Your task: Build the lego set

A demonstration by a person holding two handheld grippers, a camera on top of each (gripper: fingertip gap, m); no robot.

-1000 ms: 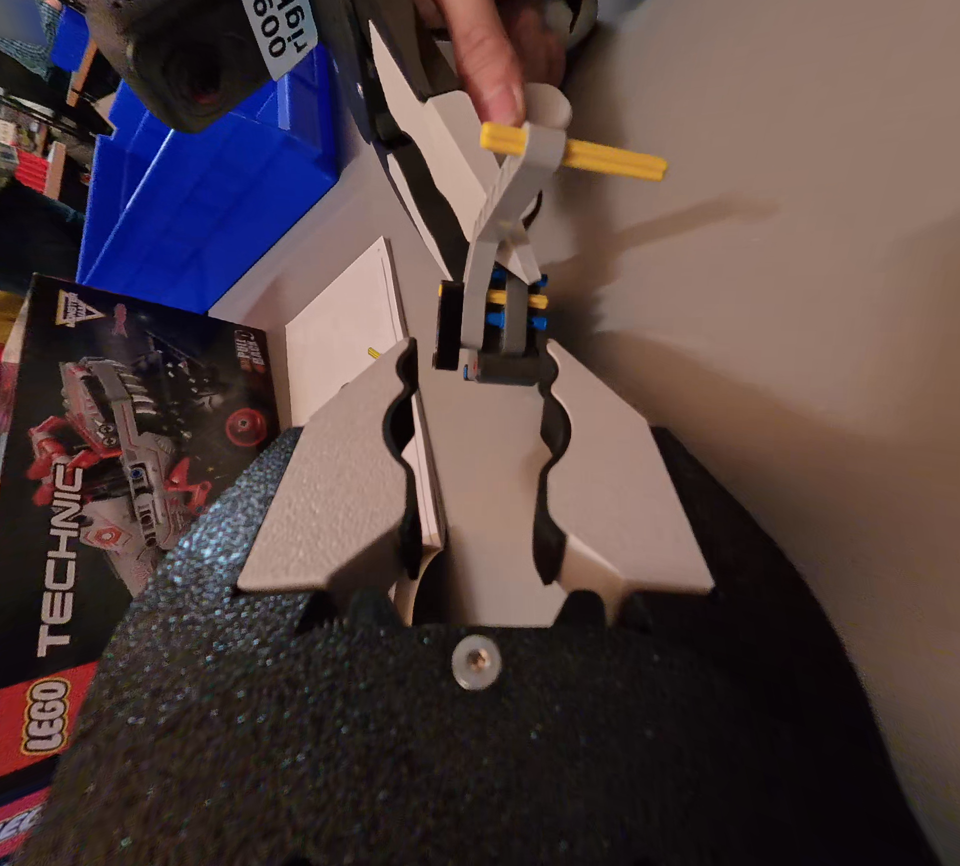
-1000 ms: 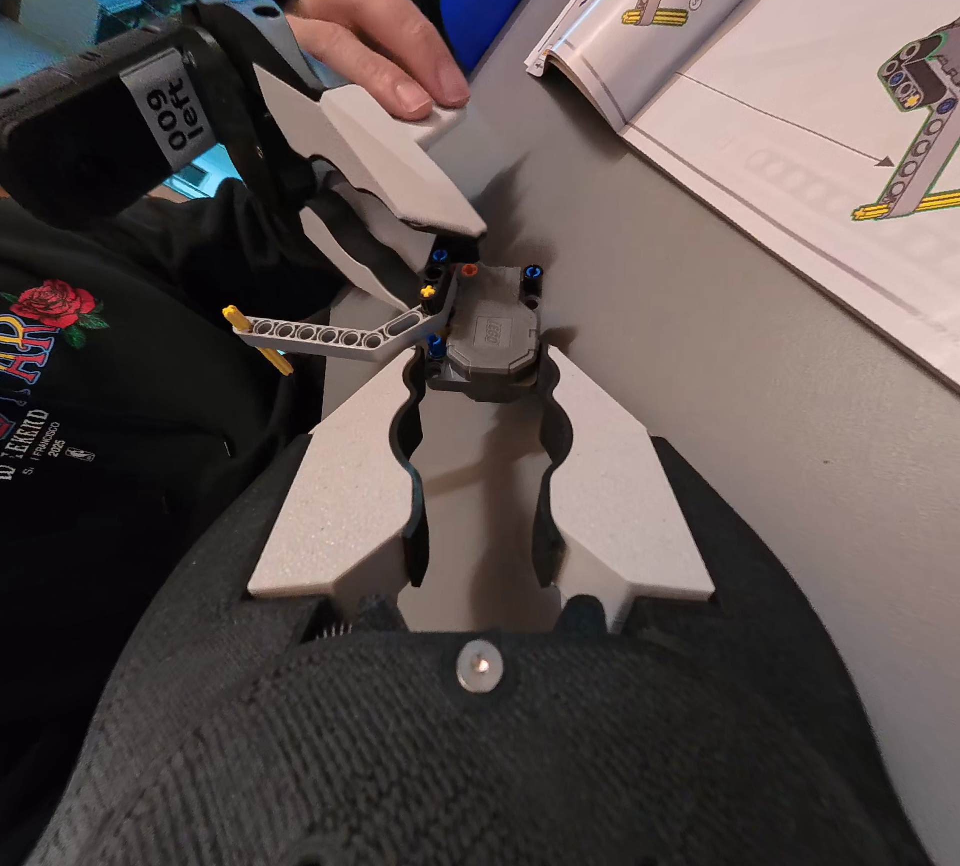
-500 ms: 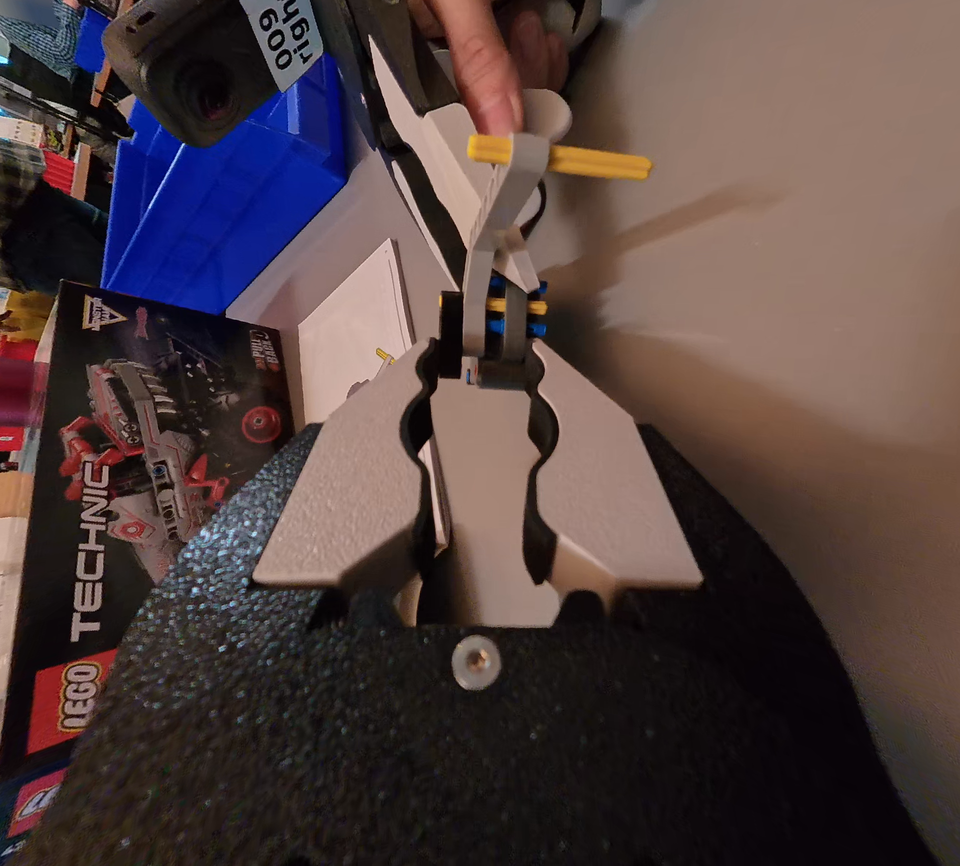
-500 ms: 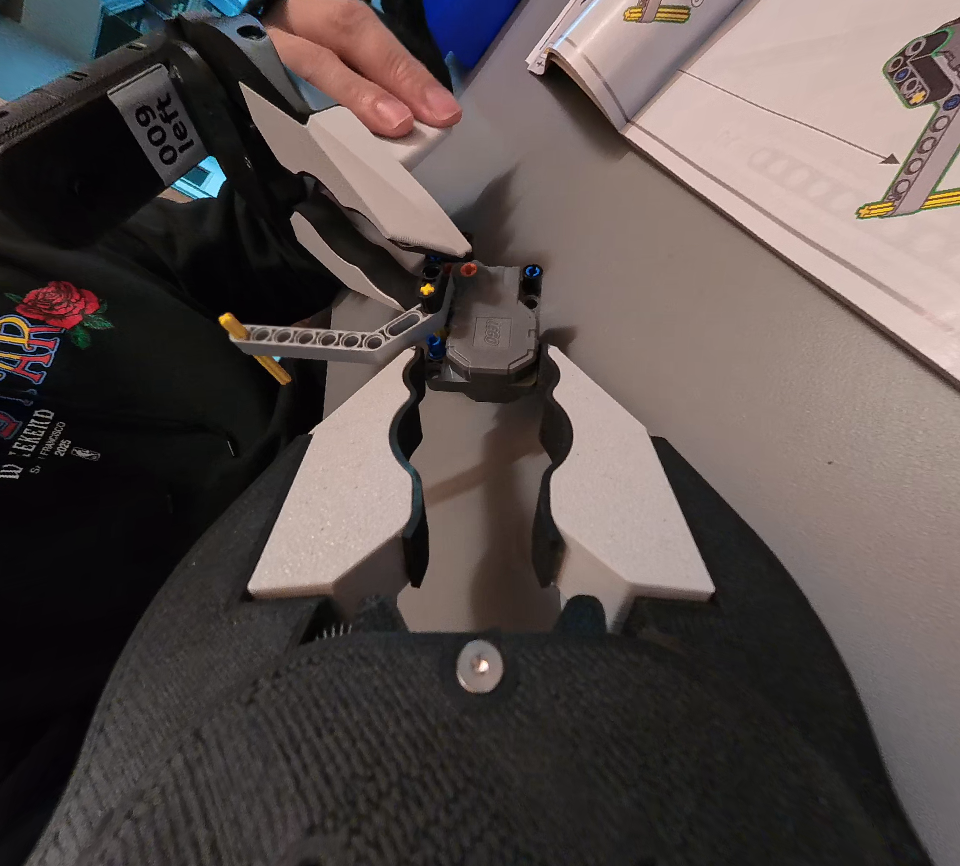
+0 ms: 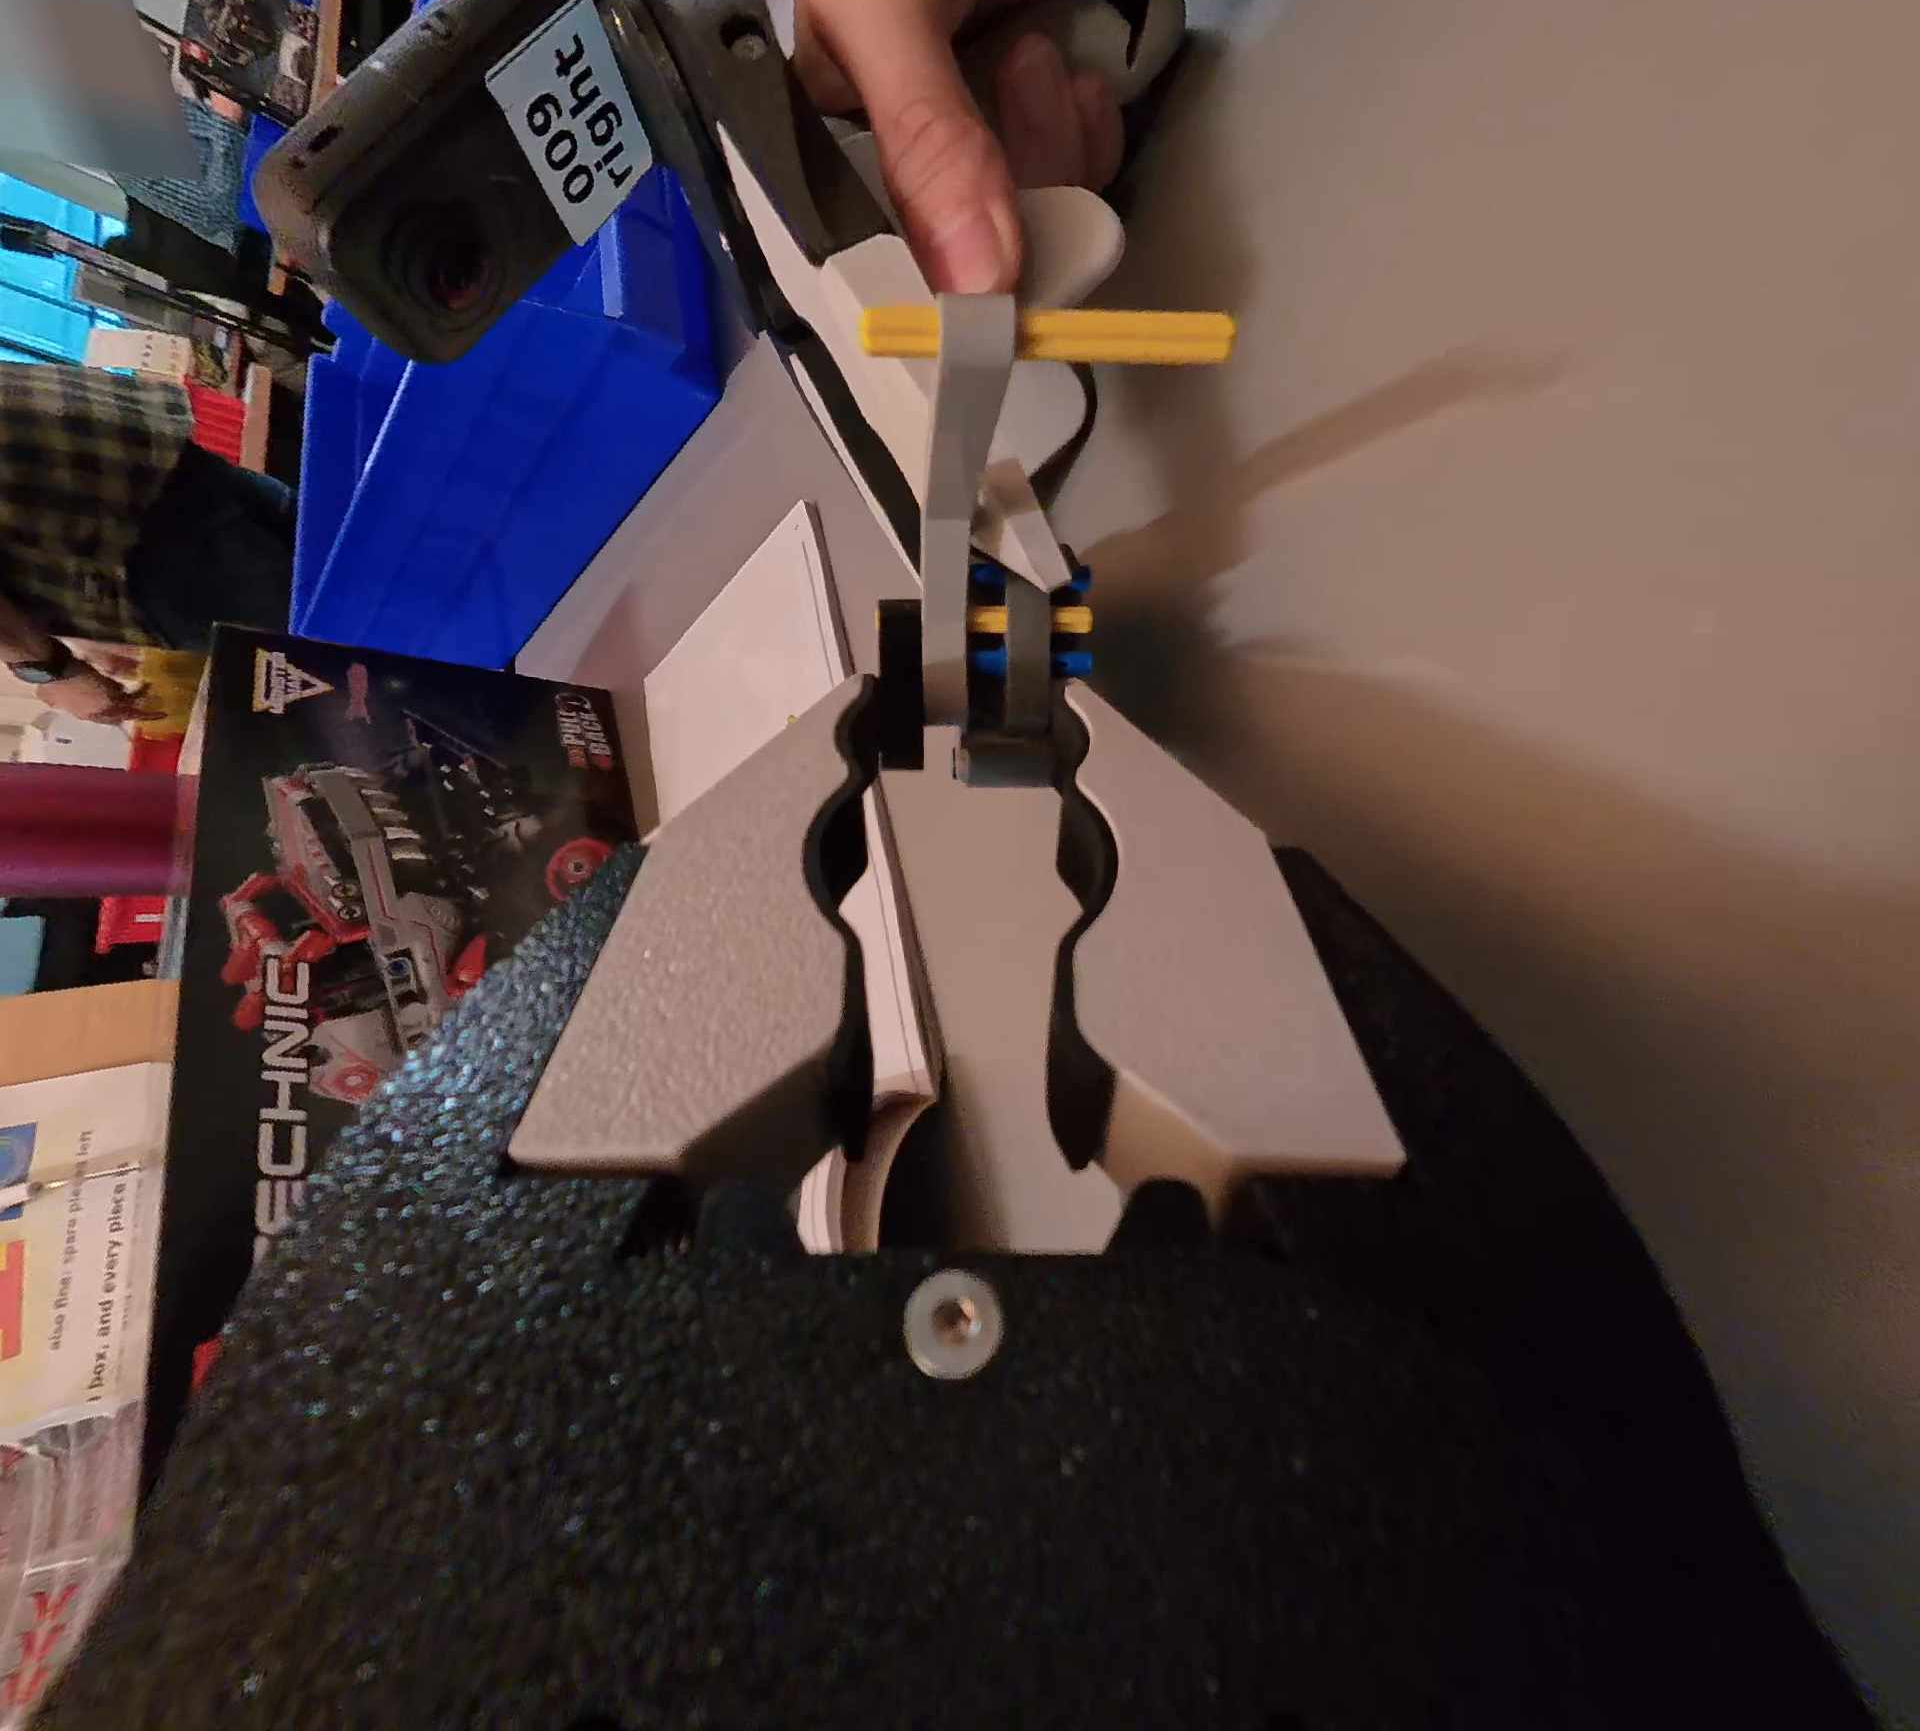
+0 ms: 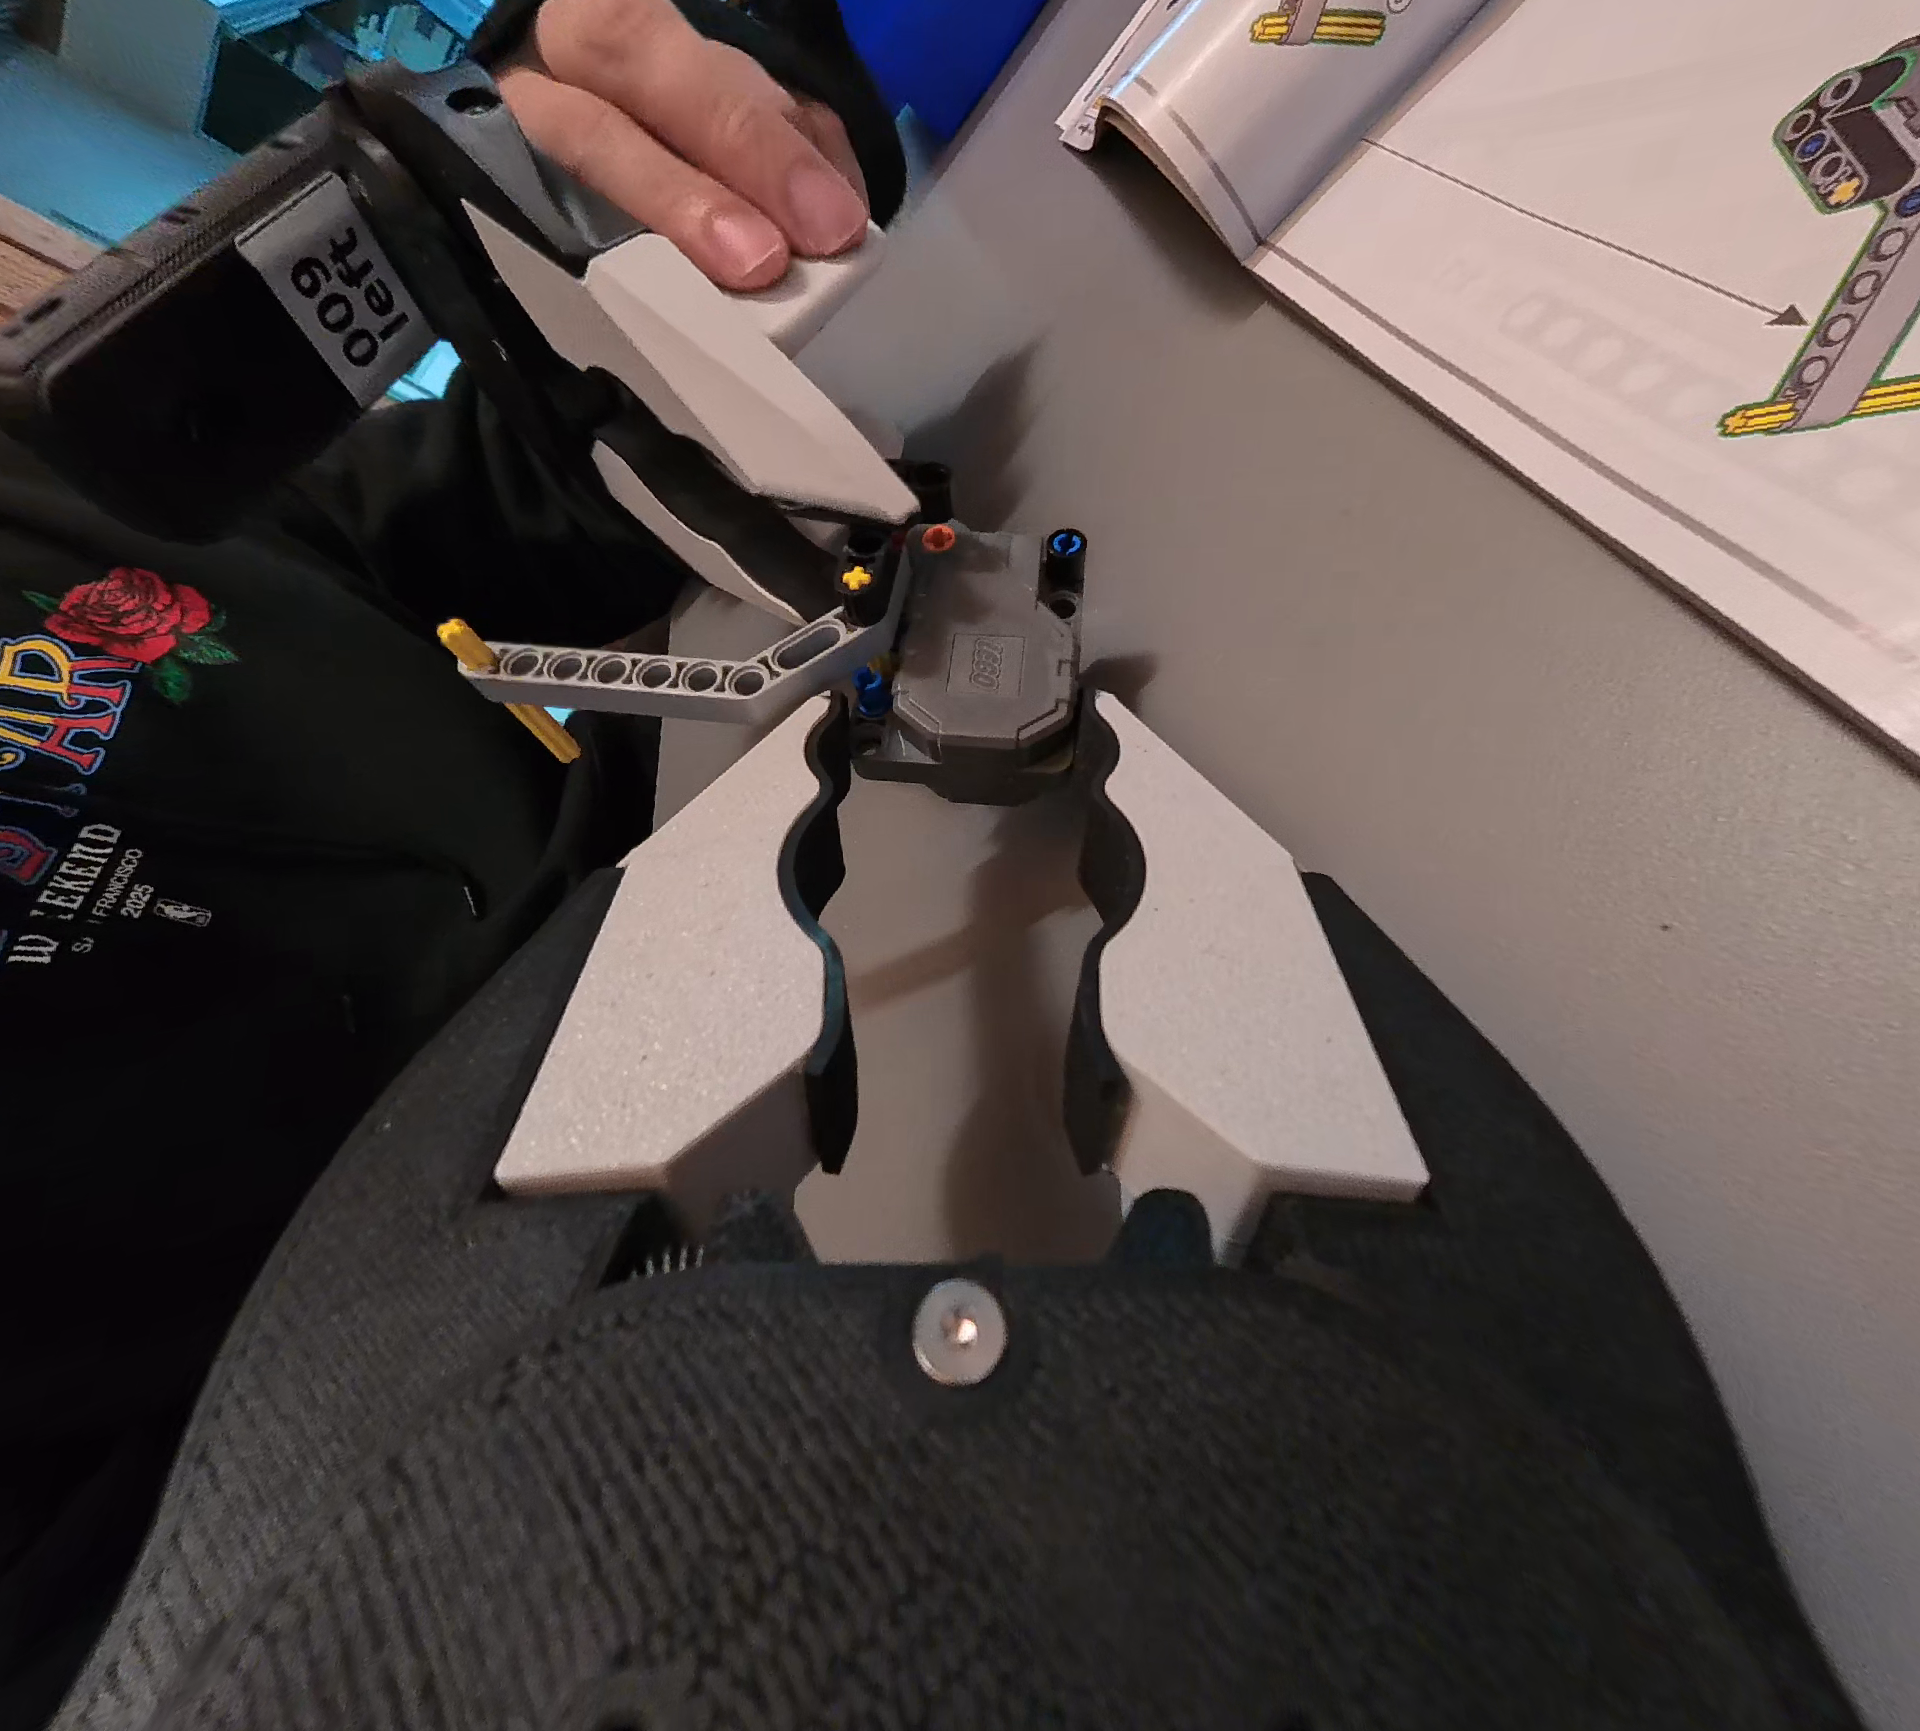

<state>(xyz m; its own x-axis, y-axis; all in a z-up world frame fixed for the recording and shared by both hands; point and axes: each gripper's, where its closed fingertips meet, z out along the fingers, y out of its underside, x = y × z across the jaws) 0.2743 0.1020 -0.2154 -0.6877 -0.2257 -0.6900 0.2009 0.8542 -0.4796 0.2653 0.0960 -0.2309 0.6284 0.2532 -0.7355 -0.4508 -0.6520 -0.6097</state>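
- Left gripper (image 5: 971, 736): its tips are clamped across the stacked edge of the lego assembly, pinching the black piece (image 5: 900, 682) and the grey layers together. Likely this squeezes the bent beam (image 6: 665, 673) onto its pins while the other tool steadies the block.
- In the right wrist view the same gripper (image 6: 883, 554) comes in from the upper left at a slant, and the left hand (image 6: 707, 154) lies along its top with fingertips resting on the upper finger.
- Bent beam: it sticks out sideways from the block, with a yellow axle (image 5: 1049, 334) through its far end, free of both tools.
- Motor block (image 6: 987, 663): the task's thing, held just above the grey table (image 6: 1455, 746), not lying on it as far as I can tell.
- Right gripper (image 6: 961, 731): closed on the block's near end, pointing away along the table, so the assembly is braced from two directions.
- Right hand (image 5: 935, 19): wrapped over the tool's top, one fingertip down near the beam's axle end.
- Manual (image 6: 1558, 175): open at the far right, near enough to check the step.
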